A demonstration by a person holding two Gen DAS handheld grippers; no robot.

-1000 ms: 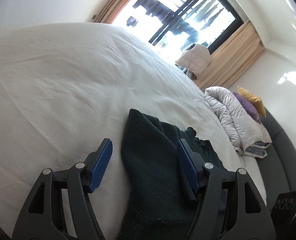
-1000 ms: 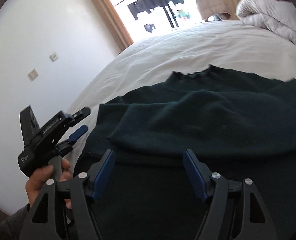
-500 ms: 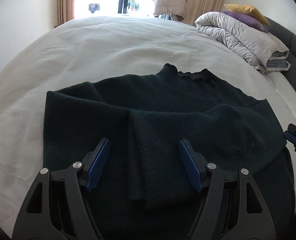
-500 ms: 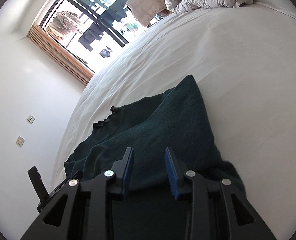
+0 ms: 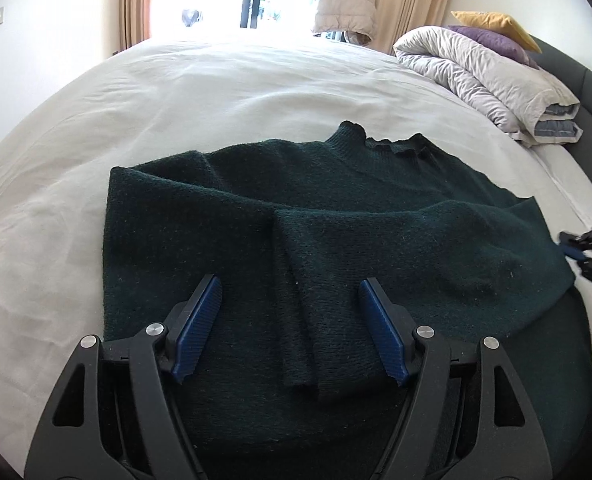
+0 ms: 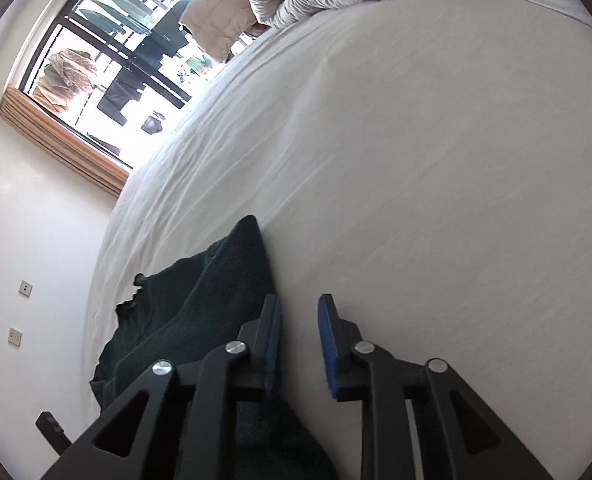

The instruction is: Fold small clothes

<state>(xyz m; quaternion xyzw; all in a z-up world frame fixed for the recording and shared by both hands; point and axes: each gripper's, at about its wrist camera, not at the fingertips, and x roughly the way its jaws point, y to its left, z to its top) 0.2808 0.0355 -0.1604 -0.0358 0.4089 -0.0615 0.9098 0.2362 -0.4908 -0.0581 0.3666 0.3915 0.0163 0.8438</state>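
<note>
A dark green knit sweater (image 5: 376, 220) lies flat on the white bed sheet (image 5: 215, 100), collar away from me and both sleeves folded across its front. My left gripper (image 5: 288, 284) hovers open over the lower middle of the sweater, with the folded sleeves below its jaws. My right gripper (image 6: 299, 304) is at the sweater's (image 6: 199, 308) right edge. Its jaws are closing, and only bare sheet shows between them; the left finger lies along the knit edge. In the left wrist view the right gripper (image 5: 580, 248) shows at the far right, with a hand under it.
A rolled grey duvet (image 5: 476, 64) with purple and yellow pillows (image 5: 492, 24) lies at the bed's head by a dark headboard (image 5: 576, 76). Beyond the bed are a bright window (image 6: 107, 60), curtains and a beige jacket (image 5: 344, 8). White sheet spreads around the sweater.
My right gripper rolled and slid from over the sweater's middle to its right edge, its jaws narrowing. My left gripper swung from the sweater's left edge to over its middle.
</note>
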